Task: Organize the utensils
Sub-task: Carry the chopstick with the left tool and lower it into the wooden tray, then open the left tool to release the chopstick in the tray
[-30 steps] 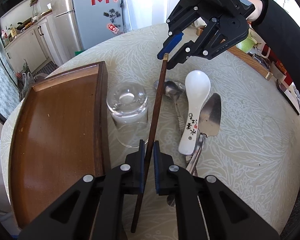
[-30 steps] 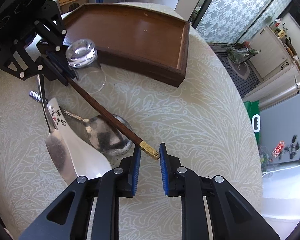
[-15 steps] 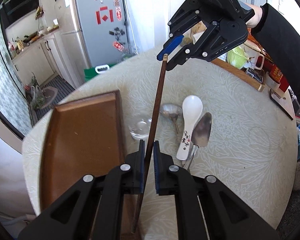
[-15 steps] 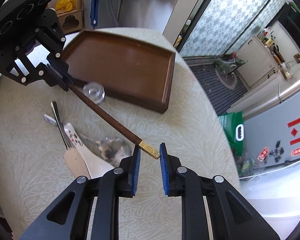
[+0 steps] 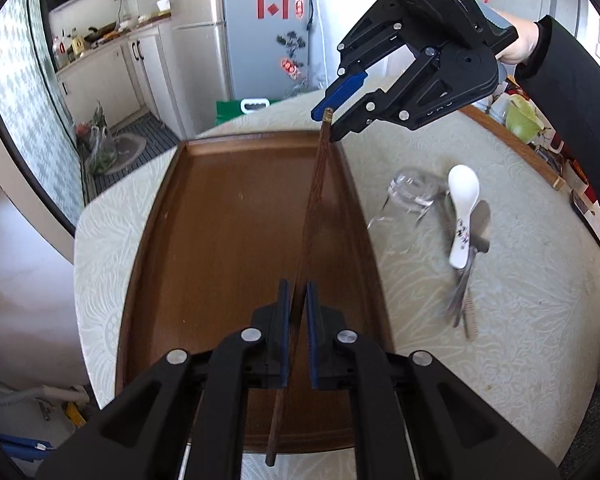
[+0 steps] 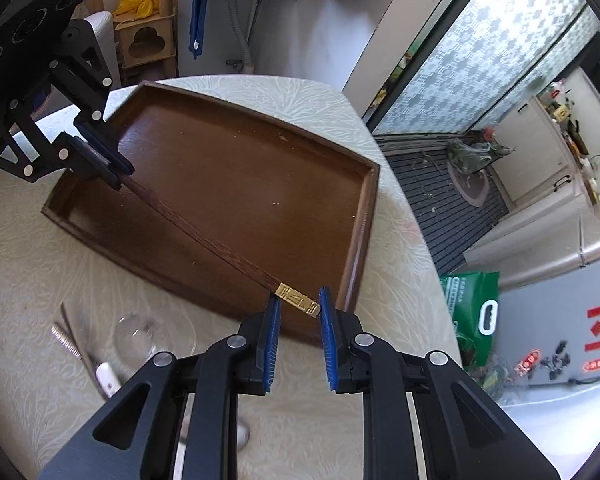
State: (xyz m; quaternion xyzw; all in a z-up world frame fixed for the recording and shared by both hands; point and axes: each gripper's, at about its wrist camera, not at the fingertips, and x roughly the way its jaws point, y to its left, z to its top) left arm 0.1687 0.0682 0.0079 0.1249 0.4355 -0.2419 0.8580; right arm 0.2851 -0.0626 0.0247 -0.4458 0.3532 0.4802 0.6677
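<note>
While above tray [image 5: 228,216], chopsticks [image 5: 314,196]; glass [image 5: 410,196], spoon [image 5: 464,208] beside.

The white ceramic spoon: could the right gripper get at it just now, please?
Probably not yet: the right gripper holds the chopsticks' gold-capped end over the tray; the white ceramic spoon lies uncovered beside it.

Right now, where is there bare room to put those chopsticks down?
The whole floor of the wooden tray is bare inside its rim. It is crowded beside the tray, where the glass, white spoon and metal utensils cluster on the table.
</note>
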